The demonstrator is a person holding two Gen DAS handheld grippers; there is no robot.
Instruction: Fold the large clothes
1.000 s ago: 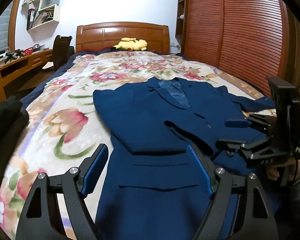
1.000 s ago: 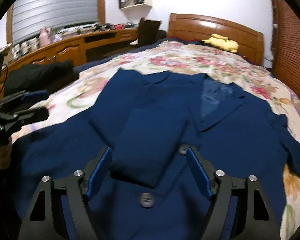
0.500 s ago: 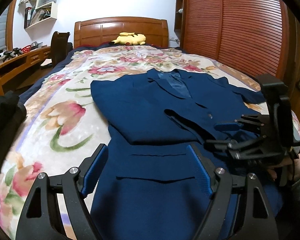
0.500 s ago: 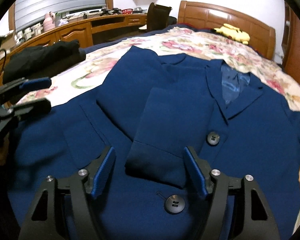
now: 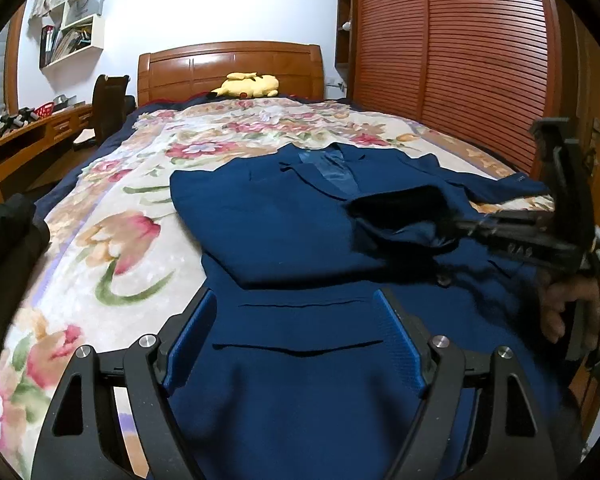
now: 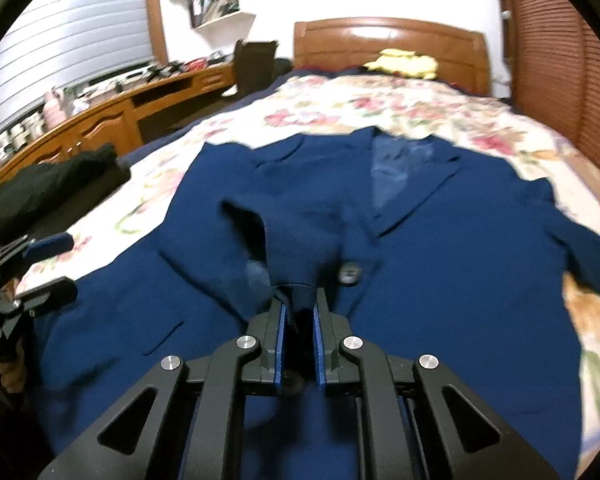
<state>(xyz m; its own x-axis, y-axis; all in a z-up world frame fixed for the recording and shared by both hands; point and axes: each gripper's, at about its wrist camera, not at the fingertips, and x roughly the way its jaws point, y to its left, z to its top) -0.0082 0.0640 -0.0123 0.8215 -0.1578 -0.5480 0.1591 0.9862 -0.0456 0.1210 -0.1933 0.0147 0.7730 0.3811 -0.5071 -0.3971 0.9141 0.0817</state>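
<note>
A navy blue suit jacket (image 5: 284, 232) lies front-up on the flowered bedspread (image 5: 112, 232), its left sleeve folded across the chest. My right gripper (image 6: 299, 316) has its jaws closing, and the cuff of that sleeve (image 6: 300, 248) is pinched between the blue pads and raised off the jacket front. In the left wrist view the same gripper (image 5: 456, 226) holds the bunched cuff (image 5: 400, 216) from the right, with a hand behind it. My left gripper (image 5: 296, 336) stands open just above the jacket's lower pocket area, nothing between its fingers. It also shows at the left edge of the right wrist view (image 6: 48, 264).
A yellow plush toy (image 5: 248, 85) lies by the wooden headboard (image 5: 228, 68). A slatted wardrobe (image 5: 460, 60) runs along the bed's right side. A desk (image 6: 100, 120), a chair (image 5: 110, 100) and a black garment (image 6: 52, 188) are on the left.
The right gripper's jaws have come together on the folded sleeve's cuff and pulled it up into a bunch. The left gripper has stayed in place, still wide.
</note>
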